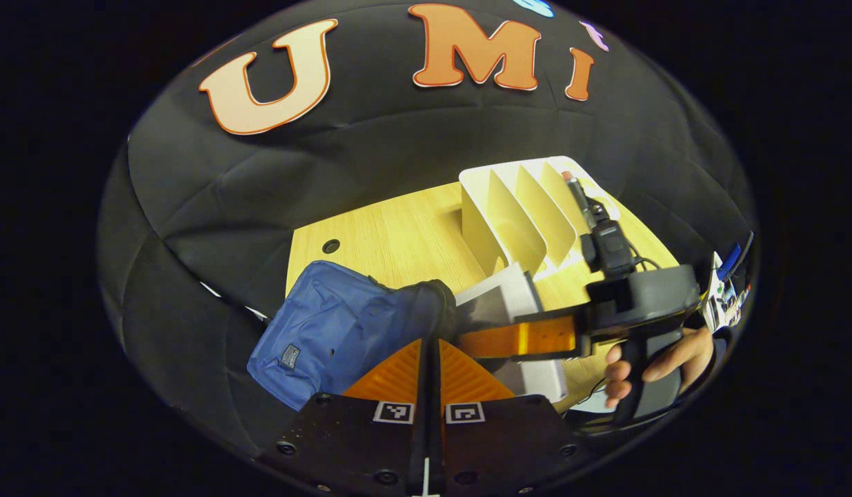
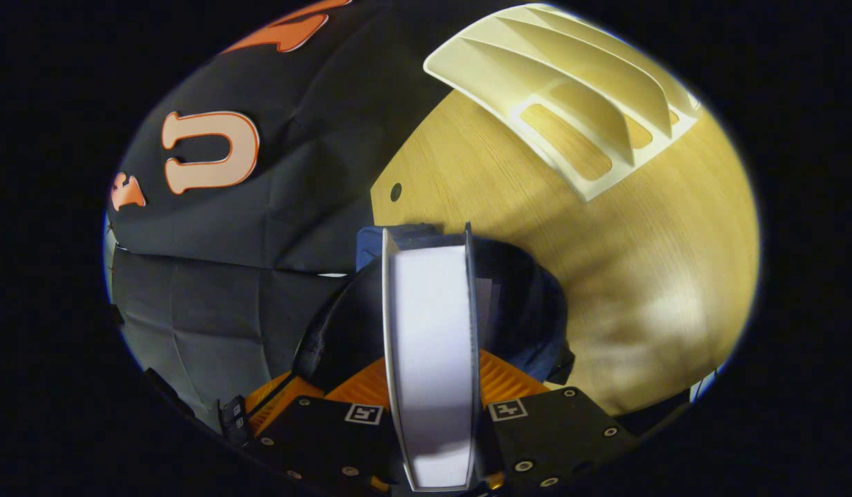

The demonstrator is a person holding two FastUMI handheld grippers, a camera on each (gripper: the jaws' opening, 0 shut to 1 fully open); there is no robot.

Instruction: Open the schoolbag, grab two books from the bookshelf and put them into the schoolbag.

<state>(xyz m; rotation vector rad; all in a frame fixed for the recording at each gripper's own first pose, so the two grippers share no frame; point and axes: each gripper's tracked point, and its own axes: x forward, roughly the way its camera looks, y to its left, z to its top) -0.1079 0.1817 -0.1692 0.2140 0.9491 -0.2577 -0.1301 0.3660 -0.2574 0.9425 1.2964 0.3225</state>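
The blue schoolbag (image 1: 329, 324) lies on the wooden table (image 1: 398, 235) with its dark mouth (image 2: 522, 304) held wide. My left gripper (image 1: 430, 342) is shut at the bag's near rim, seemingly pinching the fabric. My right gripper (image 2: 431, 373) is shut on a book (image 2: 431, 317), whose white page edge faces the camera. The book stands upright with its far end inside the bag's mouth. In the left gripper view, the right gripper (image 1: 522, 338) reaches in from the right, with the grey-white book (image 1: 501, 293) at the opening. The white bookshelf (image 1: 522, 214) with slanted dividers stands behind.
The bookshelf (image 2: 577, 103) shows bare slots. A person's hand (image 1: 667, 359) grips the right gripper's handle at the right. A cable hole (image 1: 331, 246) sits near the table's far left corner. Bare wood (image 2: 639, 276) lies right of the bag.
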